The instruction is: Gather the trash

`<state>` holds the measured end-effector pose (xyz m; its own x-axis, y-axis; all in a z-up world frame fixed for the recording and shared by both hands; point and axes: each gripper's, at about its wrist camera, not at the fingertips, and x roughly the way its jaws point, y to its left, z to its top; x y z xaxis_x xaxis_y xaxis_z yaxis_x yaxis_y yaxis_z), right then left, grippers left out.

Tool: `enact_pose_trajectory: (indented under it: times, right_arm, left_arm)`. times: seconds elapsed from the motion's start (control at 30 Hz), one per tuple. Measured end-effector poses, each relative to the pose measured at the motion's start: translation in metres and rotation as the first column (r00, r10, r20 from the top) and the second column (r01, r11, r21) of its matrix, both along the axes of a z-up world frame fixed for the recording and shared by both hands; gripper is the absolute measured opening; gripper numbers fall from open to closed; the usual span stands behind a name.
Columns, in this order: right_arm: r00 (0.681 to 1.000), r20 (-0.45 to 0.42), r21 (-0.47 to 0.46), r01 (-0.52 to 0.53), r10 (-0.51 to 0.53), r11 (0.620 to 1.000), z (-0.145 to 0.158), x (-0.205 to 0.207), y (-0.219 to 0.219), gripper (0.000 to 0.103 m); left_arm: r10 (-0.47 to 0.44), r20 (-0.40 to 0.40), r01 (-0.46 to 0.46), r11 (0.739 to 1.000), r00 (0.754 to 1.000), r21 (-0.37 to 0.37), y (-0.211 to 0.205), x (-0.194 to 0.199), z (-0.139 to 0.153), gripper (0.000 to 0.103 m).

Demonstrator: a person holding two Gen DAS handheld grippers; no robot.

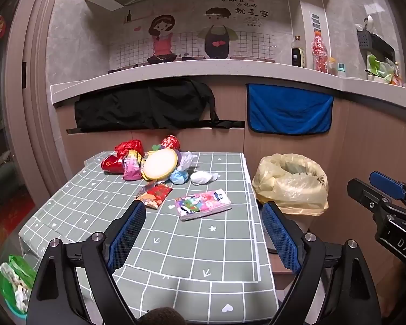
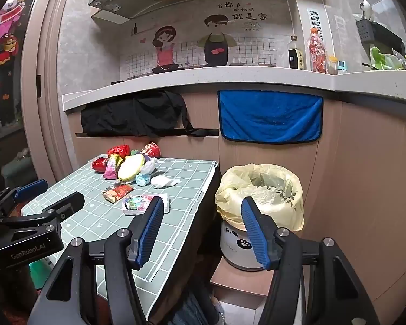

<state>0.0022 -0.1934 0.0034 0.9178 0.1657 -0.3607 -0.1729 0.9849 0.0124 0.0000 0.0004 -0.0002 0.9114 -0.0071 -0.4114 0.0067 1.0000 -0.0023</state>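
Green-grey cloth with a white grid covered the table [image 1: 203, 257] in the left wrist view. On it, nearest the left gripper [image 1: 204, 233], lay a pink tissue pack [image 1: 203, 202], flat and alone. Just beyond it to the left sat a red snack wrapper [image 1: 154, 195]. Farther back a heap of trash [image 1: 149, 162] crowded together: red foil bags, a pink packet, a round pale lid, a blue wad and a white crumpled tissue [image 1: 203, 176] a little apart on the right. The left gripper's blue pads were spread wide with nothing between them, above the bare cloth short of the pack. Right of the table stood a bin [image 1: 291, 184] lined with a yellow bag, holding some pale plastic inside. The right gripper [image 1: 376, 189] showed at the right edge.

From the right wrist view, the right gripper [image 2: 201, 214] hung spread and empty over the table's right edge, between the tissue pack [image 2: 140, 203] and the bin [image 2: 259, 189]. Its left finger hid part of the pack. The bin's white body bore a panda print and sat on a low wooden stand [image 2: 238, 279]. The left gripper [image 2: 48, 197] reached in from the left over the cloth. A blue towel [image 2: 270, 116] and black cloth [image 2: 135, 116] hung on the cabinet behind.
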Motion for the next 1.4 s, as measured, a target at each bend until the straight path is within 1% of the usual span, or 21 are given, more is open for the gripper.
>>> enact_pose_trajectory:
  times: [0.2, 0.23, 0.33, 0.67, 0.97, 1.13, 1.4]
  right_arm:
    - [1.0, -0.012, 0.008, -0.003, 0.003, 1.0, 0.0, -0.001, 0.001, 0.057]
    - [1.0, -0.014, 0.009, -0.005, 0.005, 1.0, 0.0, -0.001, 0.001, 0.057]
    - [1.0, -0.001, 0.014, 0.003, -0.003, 1.0, 0.0, -0.001, -0.004, 0.057]
    - [1.0, -0.018, 0.019, 0.001, -0.001, 1.0, -0.001, 0.001, -0.003, 0.057]
    - [0.999, -0.036, 0.041, 0.008, -0.006, 0.999, -0.01, 0.006, -0.01, 0.057]
    - [0.999, -0.036, 0.045, 0.016, -0.014, 0.999, -0.013, 0.009, -0.016, 0.057]
    - [0.999, -0.032, 0.043, 0.032, -0.031, 0.999, -0.016, 0.017, -0.026, 0.057]
  left_arm:
    - [0.002, 0.003, -0.002, 1.0, 1.0, 0.002, 0.003, -0.005, 0.003, 0.087]
    - [0.001, -0.009, -0.001, 1.0, 1.0, 0.007, 0.001, 0.004, 0.001, 0.087]
    - [-0.001, -0.011, 0.001, 1.0, 1.0, 0.01, 0.001, 0.006, 0.002, 0.087]
    - [-0.004, -0.009, 0.004, 1.0, 1.0, 0.012, 0.001, 0.004, 0.004, 0.087]
    - [-0.017, -0.026, 0.018, 0.999, 1.0, 0.039, -0.015, 0.012, 0.002, 0.087]
    - [-0.021, -0.031, 0.023, 0.999, 0.999, 0.043, -0.024, 0.016, 0.0, 0.087]
    - [-0.002, -0.037, 0.004, 0.999, 0.999, 0.041, -0.036, 0.024, -0.005, 0.087]
